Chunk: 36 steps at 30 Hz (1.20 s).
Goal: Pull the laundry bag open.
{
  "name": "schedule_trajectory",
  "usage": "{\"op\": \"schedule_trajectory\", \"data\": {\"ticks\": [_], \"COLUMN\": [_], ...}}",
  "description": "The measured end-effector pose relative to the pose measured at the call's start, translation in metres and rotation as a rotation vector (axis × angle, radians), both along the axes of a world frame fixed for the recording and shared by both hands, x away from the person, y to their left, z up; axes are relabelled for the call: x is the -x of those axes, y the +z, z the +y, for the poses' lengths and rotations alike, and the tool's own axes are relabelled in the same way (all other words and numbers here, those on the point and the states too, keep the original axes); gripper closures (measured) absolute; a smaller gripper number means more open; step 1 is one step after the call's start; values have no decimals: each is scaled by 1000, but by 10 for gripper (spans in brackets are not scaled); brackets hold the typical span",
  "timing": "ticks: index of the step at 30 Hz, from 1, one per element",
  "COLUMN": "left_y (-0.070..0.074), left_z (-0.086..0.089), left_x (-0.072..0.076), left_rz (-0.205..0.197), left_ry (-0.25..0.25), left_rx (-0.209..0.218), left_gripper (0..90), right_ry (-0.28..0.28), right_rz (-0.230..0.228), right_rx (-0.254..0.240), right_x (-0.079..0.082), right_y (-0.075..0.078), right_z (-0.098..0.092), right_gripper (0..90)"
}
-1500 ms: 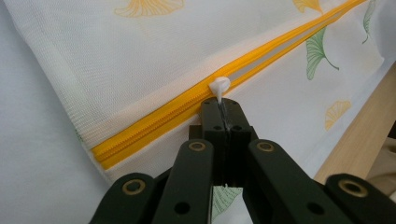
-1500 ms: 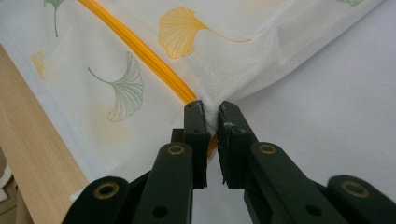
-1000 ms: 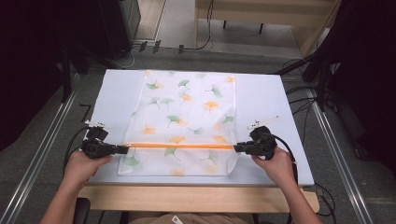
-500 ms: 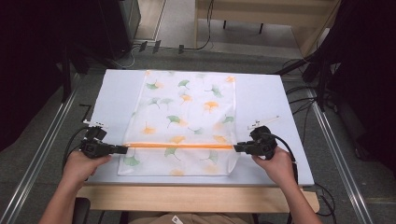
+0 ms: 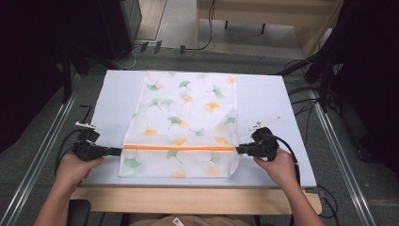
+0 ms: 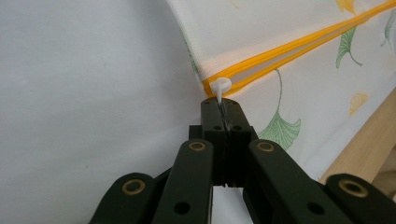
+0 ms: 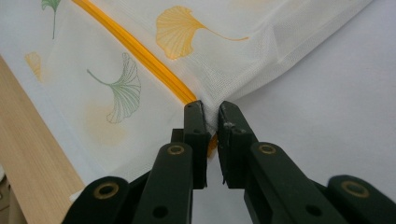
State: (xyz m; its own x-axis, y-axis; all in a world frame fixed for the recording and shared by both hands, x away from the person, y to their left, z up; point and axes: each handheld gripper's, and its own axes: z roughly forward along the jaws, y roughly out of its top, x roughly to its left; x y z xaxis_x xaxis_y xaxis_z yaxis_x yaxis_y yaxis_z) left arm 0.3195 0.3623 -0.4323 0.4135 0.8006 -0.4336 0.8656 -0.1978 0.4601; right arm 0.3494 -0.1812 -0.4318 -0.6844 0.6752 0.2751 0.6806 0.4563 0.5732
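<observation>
**Q:** Where does the mesh bag point(image 5: 186, 125) lie relative to your fingers?

**A:** It lies flat on the white bench point(image 5: 263, 99), running from 12 to 6 o'clock. Its orange zipper point(image 5: 179, 147) crosses it from 9 to 3 o'clock, near the 6 o'clock end. Your left gripper point(image 5: 116, 151) meets the zipper's 9 o'clock end; your right gripper point(image 5: 239, 149) meets its 3 o'clock end.

**Q:** What are the left fingers doing?

**A:** In the left gripper view they are pressed together on the white zipper pull point(image 6: 219, 88), whose ring stands just beyond the fingertips, against the bag's corner.

**Q:** And the right?

**A:** In the right gripper view the fingers point(image 7: 194, 123) stand slightly apart, with the bag's gathered corner and the zipper's end tucked into the narrow gap between them. You cannot tell whether they actually pinch the fabric.
</observation>
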Motion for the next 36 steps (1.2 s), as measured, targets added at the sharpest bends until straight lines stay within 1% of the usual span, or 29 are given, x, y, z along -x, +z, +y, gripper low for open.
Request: {"op": "schedule_trajectory", "data": {"ticks": [6, 7, 9, 10, 13, 15, 16, 18, 20, 21, 23, 24, 25, 26, 27, 28, 29, 30, 31, 32, 33, 36], "left_y": [-1, -1, -1, -2, -2, -2, -3, -3, -3, -3, -2, -2, -2, -2, -1, -1, -1, 0, 0, 0, 0, 1], "left_z": [-8, -9, -10, -12, -15, -16, -17, -17, -18, -18, -18, -18, -18, -18, -19, -19, -19, -20, -20, -20, -21, -21], "left_x": [-1, -1, -1, -1, 0, 0, 0, 0, -1, 0, 0, 0, 0, 0, 0, 0, 0, 0, -1, -1, -1, -1], "left_rz": [5, 8, 8, 11, 9, 12, 12, 12, 2, -5, -26, -26, -50, -50, -67, -80, -80, -91, -103, -103, -120, -150], "left_ry": [-29, -32, -37, -41, -52, -50, -50, -48, -49, -53, -51, -51, -51, -51, -50, -52, -52, -47, -50, -50, -50, -41], "left_rx": [-10, -5, -8, -1, -5, -4, -10, -12, -10, -6, -17, -17, -19, -19, -28, -23, -23, -30, -38, -38, -43, -45], "left_gripper": [900, 900, 900, 900, 900, 899, 898, 895, 877, 859, 789, 736, 686, 665, 636, 604, 573, 535, 501, 466, 443, 382], "right_ry": [-25, -31, -35, -37, -50, -54, -53, -51, -45, -46, -39, -39, -38, -37, -37, -31, -26, -17, -19, -13, -14, -11], "right_rz": [-2, 0, -6, -9, -5, 4, 6, 4, 3, 11, 20, 20, 13, 7, 7, -15, -25, -42, -49, -67, -75, -95], "right_rx": [9, 6, 8, 7, 7, -2, -9, -13, -26, -37, -61, -61, -64, -66, -66, -78, -86, -93, -94, -94, -94, -94], "right_x": [-4, -4, -5, -6, -7, -8, -8, -8, -8, -7, -7, -7, -7, -6, -6, -6, -6, -5, -5, -5, -5, -4], "right_y": [-4, -4, -4, -5, -7, -9, -9, -10, -10, -10, -10, -10, -9, -9, -9, -8, -8, -8, -7, -7, -7, -8], "right_z": [-6, -7, -9, -10, -13, -15, -16, -16, -14, -14, -14, -14, -13, -12, -12, -12, -11, -11, -10, -10, -9, -8], "right_gripper": [841, 840, 837, 835, 831, 827, 826, 824, 785, 752, 699, 699, 659, 634, 634, 574, 558, 529, 510, 485, 455, 423]}}
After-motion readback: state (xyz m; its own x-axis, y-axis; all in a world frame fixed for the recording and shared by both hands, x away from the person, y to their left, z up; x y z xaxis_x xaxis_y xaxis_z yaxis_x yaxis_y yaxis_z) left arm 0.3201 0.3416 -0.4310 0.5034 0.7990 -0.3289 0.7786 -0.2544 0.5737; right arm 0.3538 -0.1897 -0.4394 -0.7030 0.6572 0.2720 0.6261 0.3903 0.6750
